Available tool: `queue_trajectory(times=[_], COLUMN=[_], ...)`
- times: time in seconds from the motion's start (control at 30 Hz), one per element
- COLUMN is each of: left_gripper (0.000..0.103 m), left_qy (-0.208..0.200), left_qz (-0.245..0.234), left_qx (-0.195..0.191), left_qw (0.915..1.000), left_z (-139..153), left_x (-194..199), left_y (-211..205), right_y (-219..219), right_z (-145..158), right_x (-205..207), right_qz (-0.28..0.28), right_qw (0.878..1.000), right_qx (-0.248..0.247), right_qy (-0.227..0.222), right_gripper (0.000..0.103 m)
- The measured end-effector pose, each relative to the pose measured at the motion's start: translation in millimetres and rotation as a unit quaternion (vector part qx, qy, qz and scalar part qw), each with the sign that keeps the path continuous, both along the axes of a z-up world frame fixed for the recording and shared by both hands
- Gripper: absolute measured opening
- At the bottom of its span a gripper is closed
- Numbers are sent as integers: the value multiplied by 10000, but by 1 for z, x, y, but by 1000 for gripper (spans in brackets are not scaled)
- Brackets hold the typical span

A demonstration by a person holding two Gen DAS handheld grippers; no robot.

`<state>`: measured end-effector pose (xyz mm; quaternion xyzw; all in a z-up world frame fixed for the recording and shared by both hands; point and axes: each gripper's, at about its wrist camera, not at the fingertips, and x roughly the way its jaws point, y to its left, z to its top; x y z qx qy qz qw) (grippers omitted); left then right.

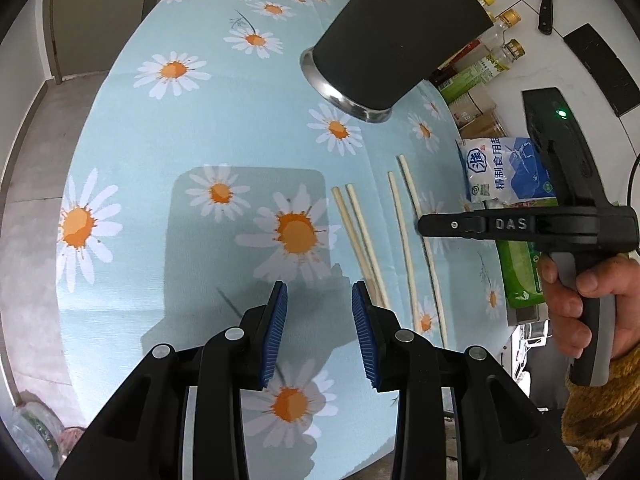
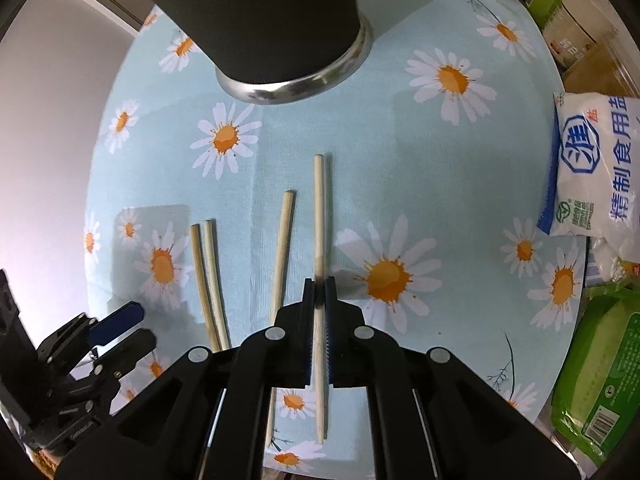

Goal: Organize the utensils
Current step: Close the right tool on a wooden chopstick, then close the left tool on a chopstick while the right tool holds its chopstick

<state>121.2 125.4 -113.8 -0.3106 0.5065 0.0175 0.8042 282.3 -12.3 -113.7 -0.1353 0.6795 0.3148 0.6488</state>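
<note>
Right hand-held gripper [image 2: 320, 284]: clamped on one chopstick [image 2: 319, 216], seemingly still flat on the bench [image 2: 440, 208]. Left hand-held gripper [image 1: 319, 294]: jaws parted, empty. Three chopsticks [image 2: 208, 280] lie loose alongside. Black cup [image 2: 280, 20] stands beyond.

Black tongs [image 2: 320, 284], blue ribbed pads [image 1: 276, 332]

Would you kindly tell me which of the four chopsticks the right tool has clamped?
The right tool is shut on the rightmost chopstick, whose tip lies nearest the black holder; the other three lie untouched to its left.
</note>
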Motion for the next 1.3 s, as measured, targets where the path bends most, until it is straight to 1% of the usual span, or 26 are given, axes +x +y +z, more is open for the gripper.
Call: queue_trajectory(times=[0.33, 0.37, 0.4, 0.5, 0.53, 0.57, 0.67, 0.73, 0.87, 1.03, 1.13, 1.17, 1.2, 1.3], left_gripper=[32, 32, 30, 30, 29, 24, 19, 19, 19, 19, 18, 13, 12, 12], left_qy=[429, 487, 562, 730, 753, 798, 942, 1042, 1211, 1531, 1643, 1704, 1744, 1782], left_qz=[-38, -35, -6, 115, 142, 172, 252, 301, 385, 312, 327, 312, 307, 246], left_qx=[193, 275, 393, 521, 565, 628, 851, 1009, 1204, 1618, 1708, 1818, 1900, 1952], left_qw=[9989, 9984, 9976, 9959, 9955, 9947, 9916, 9890, 9846, 9744, 9710, 9680, 9657, 9641], left_z=[-2, -2, -2, -3, -3, -2, -3, -3, -3, -3, -3, -3, -4, -4], left_x=[25, 27, 30, 34, 35, 37, 40, 45, 53, 66, 74, 77, 81, 89], left_y=[-27, -30, -32, -36, -37, -39, -46, -52, -61, -76, -81, -83, -85, -91], right_y=[-45, -47, -50, -58, -61, -60, -66, -66, -69, -73, -76, -76, -77, -81], right_z=[23, 23, 23, 25, 26, 27, 29, 27, 28, 24, 19, 18, 17, 16], right_x=[7, 6, 4, 12, 12, 12, 14, 16, 16, 18, 19, 20, 20, 25], right_qz=[59, 77, 81, 82, 128, 155, 243, 304, 434, 555, 608, 616, 617, 599], right_qw=[9974, 9970, 9967, 9942, 9937, 9933, 9918, 9904, 9883, 9862, 9850, 9847, 9842, 9830], right_qx=[685, 733, 773, 964, 1014, 1043, 1156, 1235, 1338, 1407, 1424, 1432, 1445, 1499], right_qy=[215, 232, 253, 460, 468, 463, 495, 542, 593, 670, 763, 779, 812, 879], right_gripper=[6, 6, 6, 6, 6, 6, 6, 6, 6, 6, 6, 6, 6, 6])
